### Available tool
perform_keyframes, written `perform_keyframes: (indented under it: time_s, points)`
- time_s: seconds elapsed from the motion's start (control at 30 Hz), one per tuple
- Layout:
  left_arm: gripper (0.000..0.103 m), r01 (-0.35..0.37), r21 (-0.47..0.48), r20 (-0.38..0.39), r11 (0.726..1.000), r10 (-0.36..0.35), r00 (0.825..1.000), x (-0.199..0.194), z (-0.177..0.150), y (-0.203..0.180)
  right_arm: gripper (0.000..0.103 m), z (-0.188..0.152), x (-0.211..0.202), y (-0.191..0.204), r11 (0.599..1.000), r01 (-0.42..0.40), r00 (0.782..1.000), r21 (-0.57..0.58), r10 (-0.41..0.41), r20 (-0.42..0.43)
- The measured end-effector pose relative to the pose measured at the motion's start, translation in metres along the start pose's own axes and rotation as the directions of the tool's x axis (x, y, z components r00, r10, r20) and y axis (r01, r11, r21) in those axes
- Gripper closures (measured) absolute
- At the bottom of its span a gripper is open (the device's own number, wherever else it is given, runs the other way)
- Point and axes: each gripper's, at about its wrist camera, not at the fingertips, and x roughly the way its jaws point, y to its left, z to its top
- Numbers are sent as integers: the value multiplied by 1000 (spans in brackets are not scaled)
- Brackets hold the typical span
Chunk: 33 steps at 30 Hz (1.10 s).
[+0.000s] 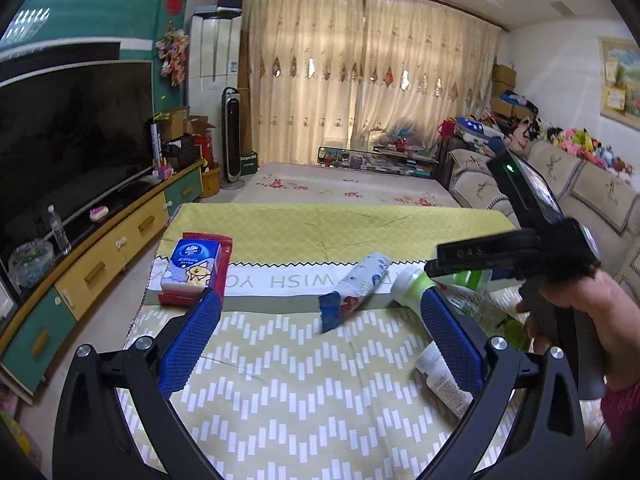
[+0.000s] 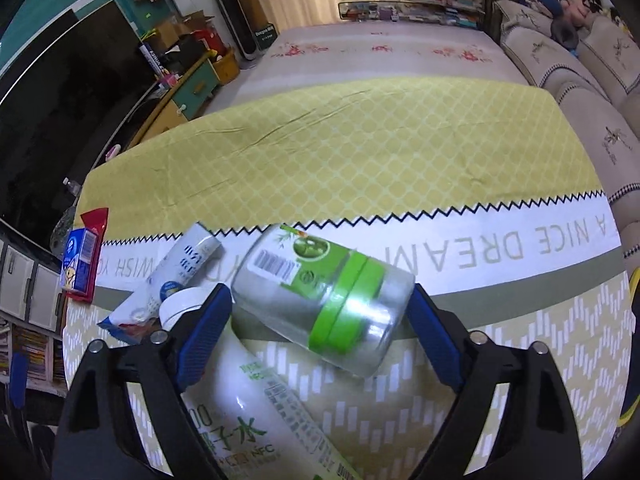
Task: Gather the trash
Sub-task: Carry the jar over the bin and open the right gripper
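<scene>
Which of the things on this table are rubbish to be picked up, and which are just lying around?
Probably rubbish:
- clear plastic bottle with green label, lying between the right gripper fingers
- white coconut-water bottle
- crumpled blue-and-white wrapper

Probably just lying about:
- blue tissue pack on a flat red packet
- yellow-green patterned tablecloth
- left gripper, empty

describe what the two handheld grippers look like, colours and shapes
Both the left gripper and the right gripper have black curved plastic arms with silver bolts, ending in blue textured pads. In the left wrist view, the right one carries a black block with a small green light.
</scene>
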Motion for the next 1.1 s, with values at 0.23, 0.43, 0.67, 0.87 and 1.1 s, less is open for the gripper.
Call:
perform_keyframes:
  time_s: [0.23,0.43,0.67,0.87,1.1]
  points:
    - [5,-4,55,21,998,3,1000,-6,-1,-14,24,-1,-9,-19,999,-28,999,29,27,31]
    - [5,18,33,13,999,-19,1000,-6,0,-12,24,-13,-33,-40,998,-56,995,32,53,88]
    - [5,31,34,8,999,-32,999,-5,-1,-13,24,-42,-69,-72,997,-71,987,28,67,144]
    - [5,48,50,-5,998,-48,999,-3,-4,-18,24,-70,-98,-102,994,-88,976,61,74,203]
    - [5,81,61,-22,995,-79,997,-1,-6,-25,24,-100,-130,-160,992,28,963,125,-60,263]
